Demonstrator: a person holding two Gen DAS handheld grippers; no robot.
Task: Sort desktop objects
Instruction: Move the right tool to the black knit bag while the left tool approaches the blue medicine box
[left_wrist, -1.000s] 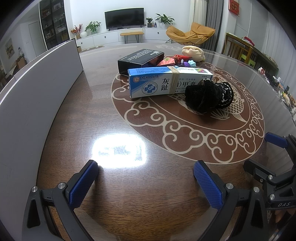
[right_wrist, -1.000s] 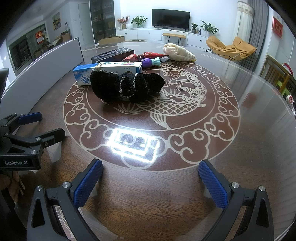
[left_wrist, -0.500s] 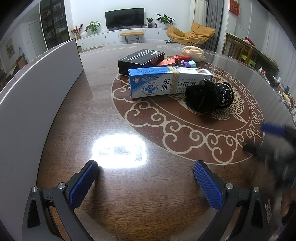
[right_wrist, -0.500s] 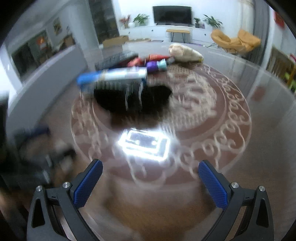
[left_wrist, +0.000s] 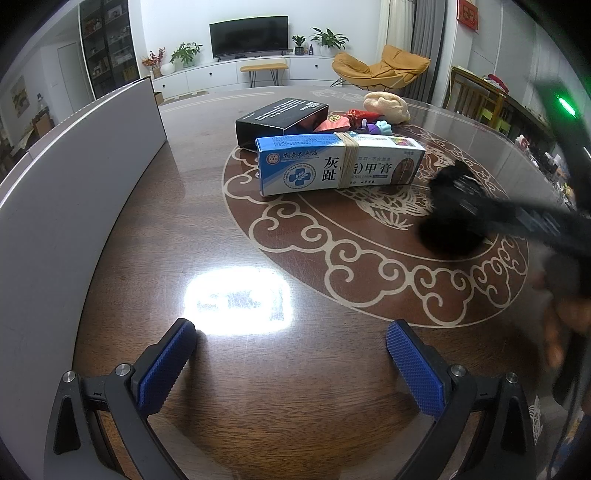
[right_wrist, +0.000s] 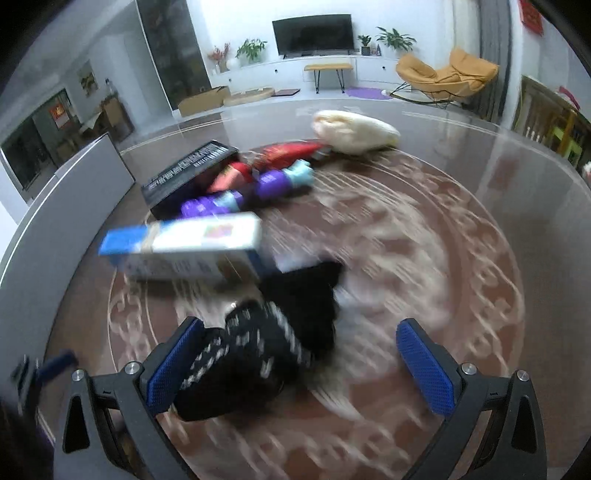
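A black knitted item with white trim (right_wrist: 266, 343) lies on the round wooden table, between the open jaws of my right gripper (right_wrist: 299, 365), close to the left pad; the view is blurred. It also shows in the left wrist view (left_wrist: 448, 221), partly hidden by the blurred right gripper. Behind it lie a blue-and-white box (left_wrist: 340, 164) bound with a rubber band, a black box (left_wrist: 280, 118), red packets (right_wrist: 288, 155), purple-and-teal toys (right_wrist: 273, 182) and a cream cloth bundle (right_wrist: 354, 131). My left gripper (left_wrist: 291, 365) is open and empty above bare table.
A tall grey panel (left_wrist: 74, 177) runs along the table's left side. The table's far right edge (left_wrist: 517, 140) curves away. A bright lamp reflection (left_wrist: 236, 299) lies ahead of my left gripper.
My right gripper has moved fast forward and left to the black knitted item, which now sits between its jaws. My left gripper has not moved.
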